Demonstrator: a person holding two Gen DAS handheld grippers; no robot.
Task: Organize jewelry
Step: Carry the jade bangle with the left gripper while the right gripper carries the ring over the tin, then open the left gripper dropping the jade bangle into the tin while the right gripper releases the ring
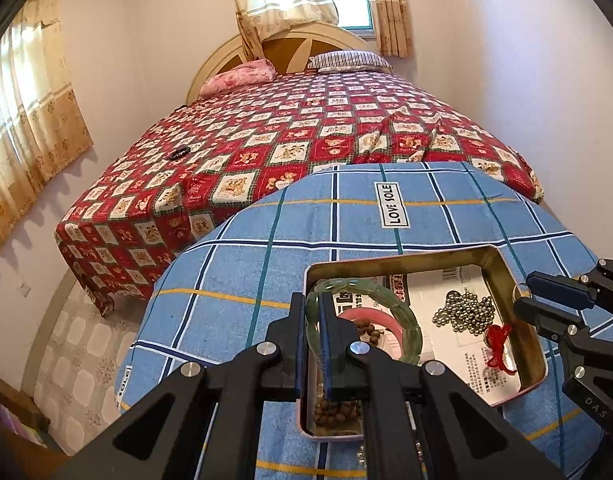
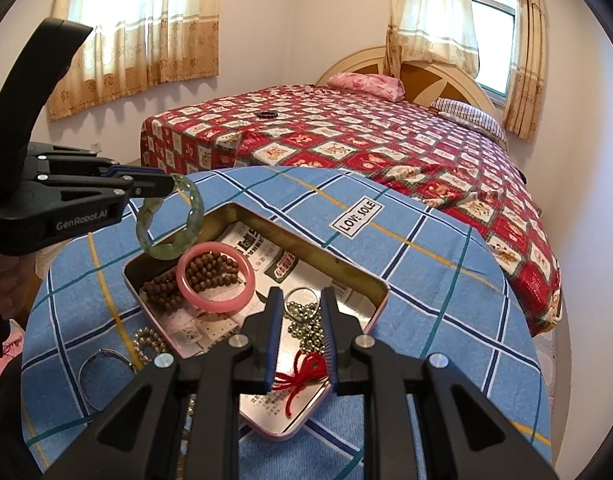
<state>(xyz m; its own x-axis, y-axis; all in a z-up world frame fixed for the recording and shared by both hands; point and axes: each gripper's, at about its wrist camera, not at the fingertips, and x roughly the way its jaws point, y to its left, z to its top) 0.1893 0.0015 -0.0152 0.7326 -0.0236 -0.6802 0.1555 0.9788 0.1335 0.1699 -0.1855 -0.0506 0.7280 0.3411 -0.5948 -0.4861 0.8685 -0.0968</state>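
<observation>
My left gripper (image 1: 313,308) is shut on a green jade bangle (image 1: 402,316) and holds it over the left end of an open metal tin (image 1: 534,344). In the right wrist view the green bangle (image 2: 162,246) hangs from the left gripper (image 2: 168,184) above the tin (image 2: 380,294). Inside lie a pink bangle (image 2: 216,304), brown wooden beads (image 2: 210,272), a silver bead chain (image 2: 306,324) and a red knotted cord (image 2: 306,372). My right gripper (image 2: 300,300) is open and empty above the chain and cord. It also shows in the left wrist view (image 1: 522,292).
The tin sits on a blue checked cloth (image 2: 426,264) over a round table. A silver bracelet (image 2: 94,364) and a pearl-like bead strand (image 2: 146,342) lie on the cloth beside the tin. A bed with a red quilt (image 2: 386,140) stands behind, with a dark bracelet (image 2: 268,114) on it.
</observation>
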